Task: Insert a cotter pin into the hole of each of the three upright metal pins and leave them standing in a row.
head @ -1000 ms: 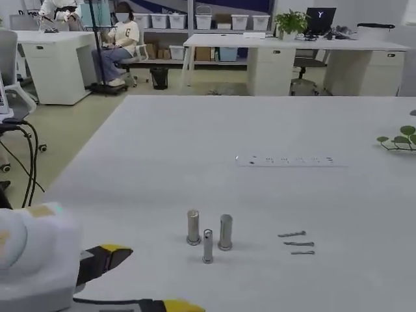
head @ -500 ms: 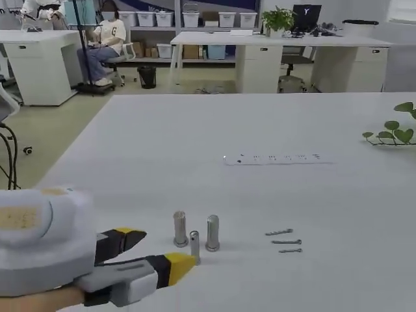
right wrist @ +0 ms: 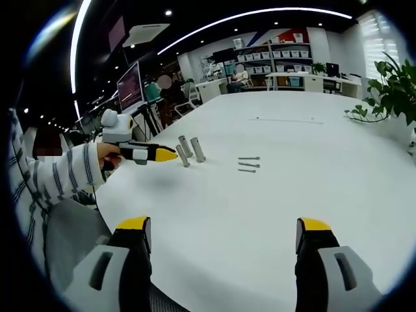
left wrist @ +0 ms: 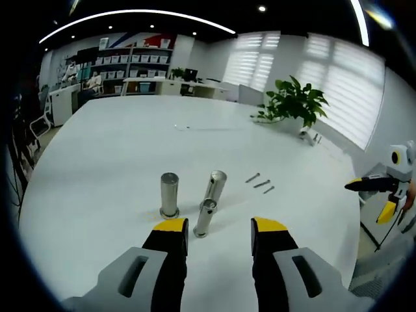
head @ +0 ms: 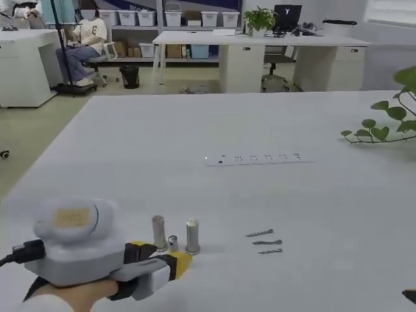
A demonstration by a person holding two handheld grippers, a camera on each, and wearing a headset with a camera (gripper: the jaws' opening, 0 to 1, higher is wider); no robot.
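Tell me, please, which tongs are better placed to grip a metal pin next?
Left. The left tongs are open right before the three metal pins, the nearest almost between their tips. The right tongs hover far from them.

The right claw [right wrist: 222, 237] is held wide open, well apart from the counter's [right wrist: 273, 208] metal pins [right wrist: 189, 151] and cotter pins [right wrist: 247, 164].

Glossy metal pins [head: 192, 235], duller cotter pins [head: 267, 242], matt smooth tabletop [head: 260, 123].

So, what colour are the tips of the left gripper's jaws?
Yellow, on black jaws. The left gripper shows this best in the left gripper view.
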